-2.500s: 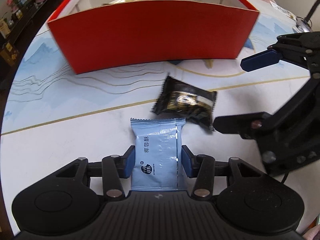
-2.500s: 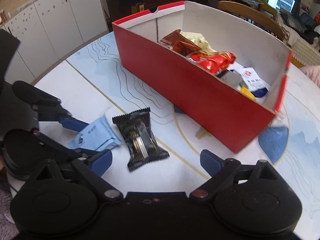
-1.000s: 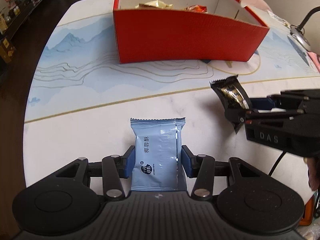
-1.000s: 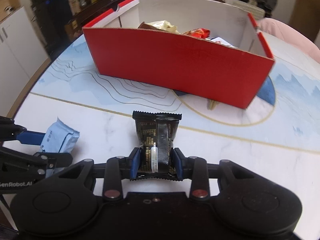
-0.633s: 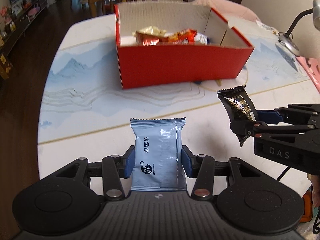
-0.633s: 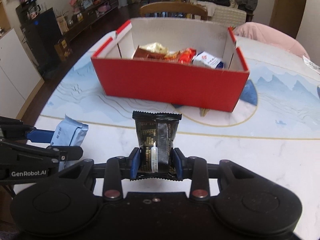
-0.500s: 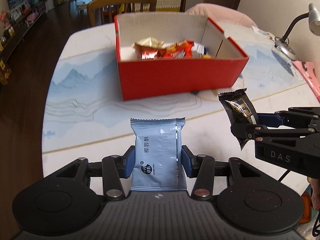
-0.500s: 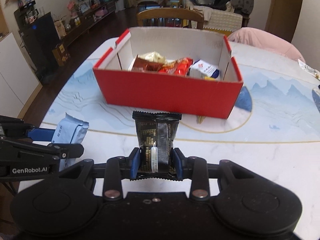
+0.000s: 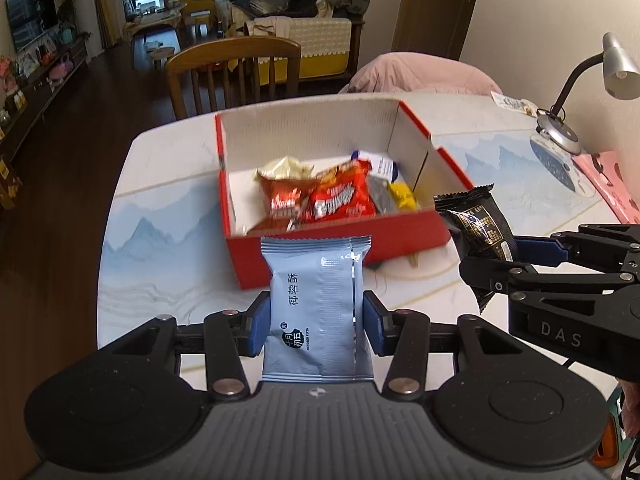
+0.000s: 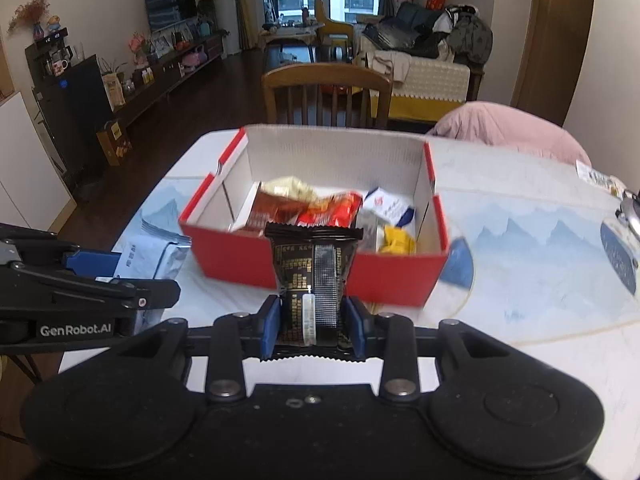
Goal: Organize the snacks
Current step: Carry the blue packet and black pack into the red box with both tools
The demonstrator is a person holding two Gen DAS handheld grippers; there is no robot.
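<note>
both snacks held, carried toward the red box [image 9: 340, 236]

left gripper [image 9: 316, 320] clamps the blue packet [image 9: 316, 304], right gripper [image 10: 314, 326] the black packet [image 10: 316, 276], both above the table's near edge; next, likely move over the box and release.

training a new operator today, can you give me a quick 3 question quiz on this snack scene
1. True or false: the left gripper holds a black packet.
2. Which colour is the packet in the right gripper? A) light blue B) black C) yellow
3. Fill in: the snacks already put away lie inside the ____ box.

Key:
1. False; it is clamped on the light blue packet.
2. B, the black packet.
3. red
</note>
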